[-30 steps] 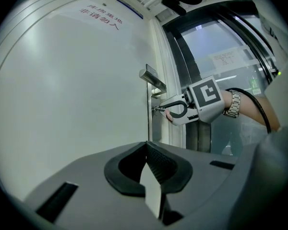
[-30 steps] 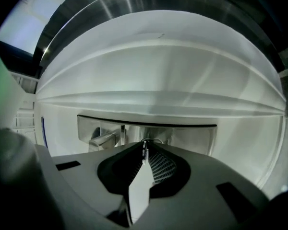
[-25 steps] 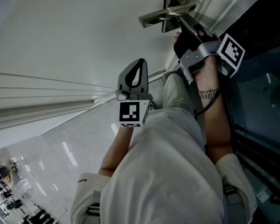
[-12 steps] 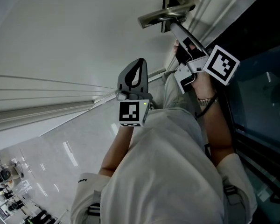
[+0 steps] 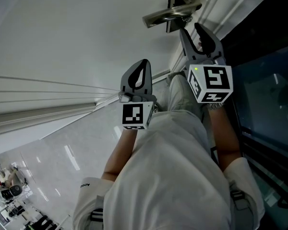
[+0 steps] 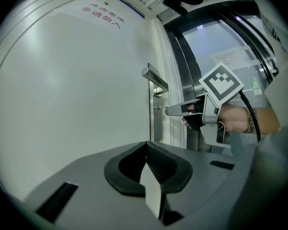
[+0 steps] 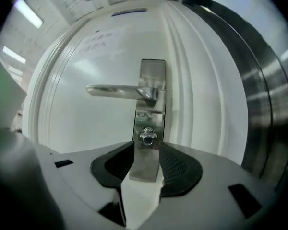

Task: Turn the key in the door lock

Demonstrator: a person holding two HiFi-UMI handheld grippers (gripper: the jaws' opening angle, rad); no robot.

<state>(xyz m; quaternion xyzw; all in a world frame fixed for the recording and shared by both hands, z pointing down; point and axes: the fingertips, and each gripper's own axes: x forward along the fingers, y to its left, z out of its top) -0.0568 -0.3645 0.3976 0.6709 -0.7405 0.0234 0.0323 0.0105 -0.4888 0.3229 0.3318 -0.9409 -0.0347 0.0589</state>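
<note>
Status: I hold the right hand-held gripper [image 7: 147, 151] level at the lock. Its jaws have just been opening and stand wide, pads clear of everything. The key [image 7: 148, 135] sits in the cylinder low on the steel lock plate [image 7: 152, 71]. It is just ahead of the fingertips and in line with the gap between them, touched by neither pad. The lever handle [image 7: 116, 90] runs out to the left above it. My reading: the key is let go, so one stroke of turning is probably made. Whether the bolt has thrown I cannot tell, as no view shows the bolt and the key head is too small to read its angle. Left to do, as I judge it: re-grip for another stroke, or back off and try the handle. The left hand-held gripper [image 6: 145, 146] hangs level, well apart from the lock, fingertips together with nothing between them; it has no part in this step. Surroundings: the door [image 5: 62, 32] is plain, pale and smooth, with a line of red lettering [image 6: 102, 14] high up. Ribbed white mouldings [image 5: 216, 6] frame it on the lock side, and beyond them is a dark glass panel [image 5: 271, 95] in metal framing. The floor [image 5: 57, 152] is glossy pale tile showing streaks of ceiling light.
</note>
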